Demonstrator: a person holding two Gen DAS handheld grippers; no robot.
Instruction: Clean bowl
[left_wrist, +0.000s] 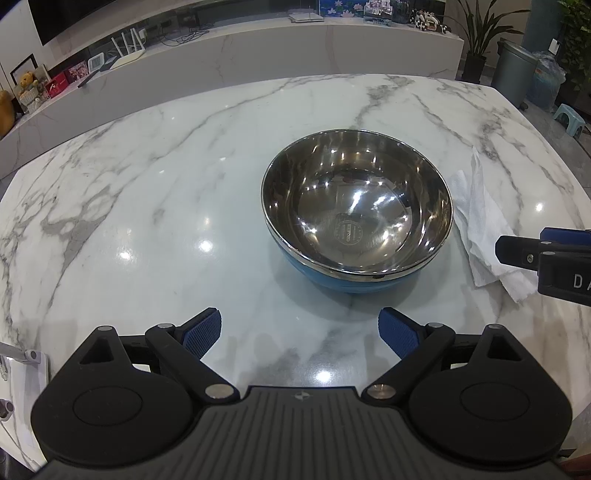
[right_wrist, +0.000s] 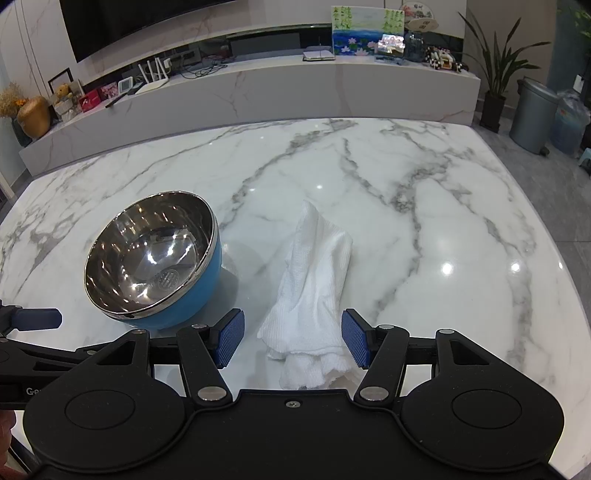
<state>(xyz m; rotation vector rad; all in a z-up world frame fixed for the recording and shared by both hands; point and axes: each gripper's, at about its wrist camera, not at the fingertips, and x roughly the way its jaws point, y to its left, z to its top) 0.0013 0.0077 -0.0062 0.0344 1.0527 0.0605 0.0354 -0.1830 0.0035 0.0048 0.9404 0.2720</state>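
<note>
The left gripper (left_wrist: 300, 332) is matte black plastic: two round discs flank a ribbed central plate stamped with a small four-pointed mark, and silver rivets pin the angled link bars. Its fingers (left_wrist: 203, 334) carry blue cross-hatched pads. The right gripper (right_wrist: 292, 338) has the same black body, one screw in a smooth central plate, and blue textured pads (right_wrist: 354, 343). White lettering marks each gripper's side.

Both wrist views look forward, close over the marble table (left_wrist: 147, 192), sharing the bowl (right_wrist: 155, 258).
</note>
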